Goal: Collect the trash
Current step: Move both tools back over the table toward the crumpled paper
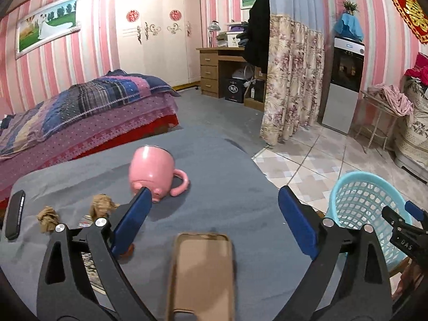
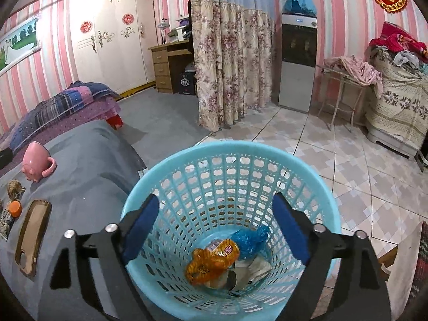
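Phone case (image 1: 203,272) on grey table (image 1: 227,187) (pink-striped bedroom)

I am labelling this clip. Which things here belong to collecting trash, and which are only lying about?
For the job: paper wads, orange cap, blue basket, wrappers inside it.
Lying about: pink mug, phone case, black phone.

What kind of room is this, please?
Most likely a home bedroom: a bed with a patchwork quilt, a white wardrobe, and a wooden desk with drawers.
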The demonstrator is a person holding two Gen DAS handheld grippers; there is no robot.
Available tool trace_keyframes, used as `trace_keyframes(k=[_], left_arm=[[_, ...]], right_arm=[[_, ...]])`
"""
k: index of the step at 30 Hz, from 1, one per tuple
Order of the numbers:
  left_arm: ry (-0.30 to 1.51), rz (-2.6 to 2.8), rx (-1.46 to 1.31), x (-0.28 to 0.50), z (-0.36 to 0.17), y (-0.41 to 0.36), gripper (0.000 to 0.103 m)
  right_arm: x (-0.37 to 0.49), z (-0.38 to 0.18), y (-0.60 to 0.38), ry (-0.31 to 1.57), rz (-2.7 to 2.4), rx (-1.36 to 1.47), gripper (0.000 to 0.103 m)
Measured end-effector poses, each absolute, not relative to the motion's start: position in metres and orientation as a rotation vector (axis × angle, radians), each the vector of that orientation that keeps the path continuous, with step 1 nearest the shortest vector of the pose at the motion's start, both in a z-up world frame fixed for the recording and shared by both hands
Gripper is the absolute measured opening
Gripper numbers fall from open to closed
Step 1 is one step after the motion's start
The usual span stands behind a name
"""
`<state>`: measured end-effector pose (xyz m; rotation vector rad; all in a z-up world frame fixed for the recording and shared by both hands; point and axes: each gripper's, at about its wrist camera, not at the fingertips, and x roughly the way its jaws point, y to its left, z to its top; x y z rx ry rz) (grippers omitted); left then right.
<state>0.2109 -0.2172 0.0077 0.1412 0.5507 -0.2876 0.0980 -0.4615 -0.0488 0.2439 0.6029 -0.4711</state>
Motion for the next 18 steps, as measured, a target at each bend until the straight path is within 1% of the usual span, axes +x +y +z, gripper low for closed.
trace_keyframes(k=[9, 14, 18], left_arm=[[0.527, -0.241, 0.155, 0.202, 0.018, -0.182, 0.095], [0.564, -0.232, 0.092, 0.202, 0.026, -0.153, 0.096], [0.541, -0.214, 0.067, 0.192, 0.037, -0.120, 0.098]], right_arm=[[0.106, -0.028, -0.428, 0.568, -0.415, 0.188, 0.087], [0.120, -0.018, -0.397, 0.549, -0.356, 0.167, 0.087], [0.133, -0.010, -0.361, 0.544, -0.296, 0.093, 0.087]])
